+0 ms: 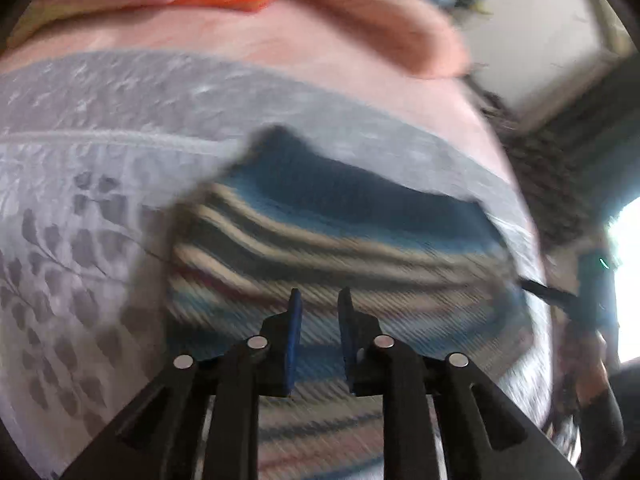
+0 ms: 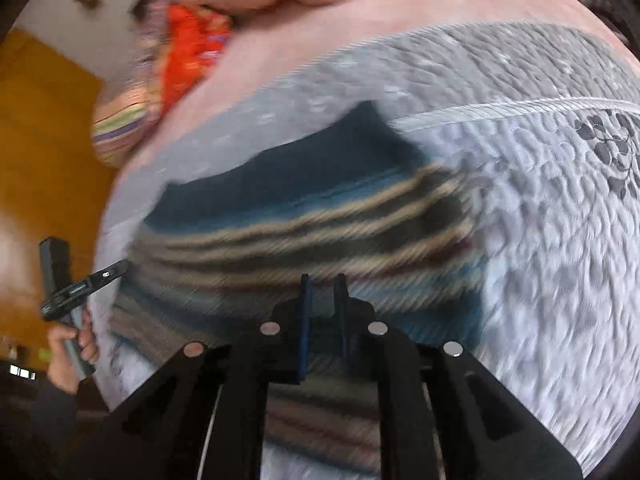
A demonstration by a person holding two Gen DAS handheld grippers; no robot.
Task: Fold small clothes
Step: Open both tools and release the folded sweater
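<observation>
A small striped garment (image 1: 340, 232), dark blue at its far end with tan, dark and light-blue bands, lies flat on a grey-white quilted bedspread (image 1: 80, 200). Both views are blurred by motion. My left gripper (image 1: 320, 300) hovers over the garment's near part, its blue pads a narrow gap apart with nothing between them. The right wrist view shows the same garment (image 2: 320, 220) under my right gripper (image 2: 323, 284), also narrowly open and empty. In the right wrist view the left gripper (image 2: 80, 288), held by a hand (image 2: 68, 348), points at the garment's left edge.
Beyond the bedspread (image 2: 540, 240) lies a pink sheet (image 1: 240, 40) with an orange cloth (image 2: 188, 48) and a striped pillow (image 2: 116, 132) at the far side. An orange-yellow wall or cupboard (image 2: 40, 140) stands left of the bed. The bed's edge runs close to the garment's left side.
</observation>
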